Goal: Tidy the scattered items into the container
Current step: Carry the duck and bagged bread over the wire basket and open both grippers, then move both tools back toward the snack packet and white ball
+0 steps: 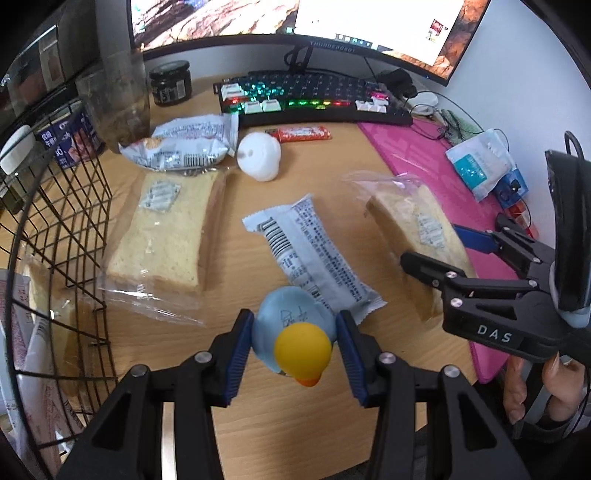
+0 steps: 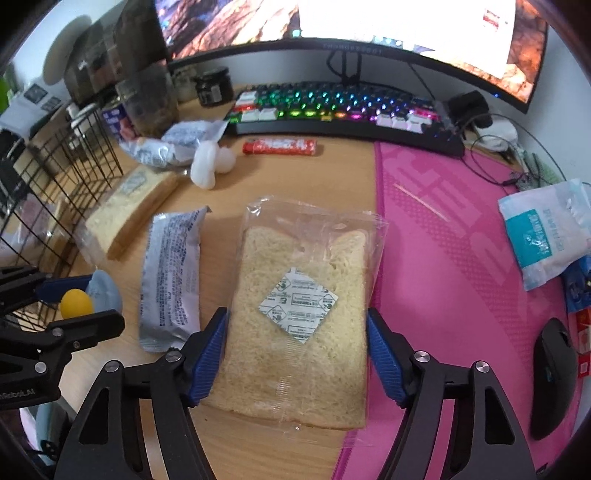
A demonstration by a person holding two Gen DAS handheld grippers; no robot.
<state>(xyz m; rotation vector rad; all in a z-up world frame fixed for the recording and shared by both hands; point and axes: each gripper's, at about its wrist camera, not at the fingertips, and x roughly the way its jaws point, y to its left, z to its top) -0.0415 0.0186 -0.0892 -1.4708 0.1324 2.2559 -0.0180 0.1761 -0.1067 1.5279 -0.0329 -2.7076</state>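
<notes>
My left gripper [image 1: 295, 347] is shut on a blue rubber duck [image 1: 295, 332] with a yellow head, held just above the desk; the duck also shows in the right wrist view [image 2: 98, 295]. My right gripper [image 2: 295, 350] stands around a bagged bread slice [image 2: 299, 306] with its pads at both sides; I cannot tell if they touch. That slice also shows in the left wrist view [image 1: 413, 236]. A grey snack packet [image 1: 314, 258] [image 2: 170, 280] lies between them. A second bagged bread slice [image 1: 162, 236], a white toy [image 1: 258, 157], a silver snack bag [image 1: 184, 144] and a red bar [image 1: 303, 133] lie farther back. A black wire basket [image 1: 55, 221] stands at the left and holds packets.
A lit keyboard [image 1: 314, 96] and a monitor [image 1: 295, 18] stand at the back. A pink mat [image 2: 461, 258] covers the right side, with a black mouse [image 2: 550, 373] and a tissue pack [image 2: 546, 232]. A dark jar [image 1: 170, 83] and a clear container [image 1: 118, 99] stand at back left.
</notes>
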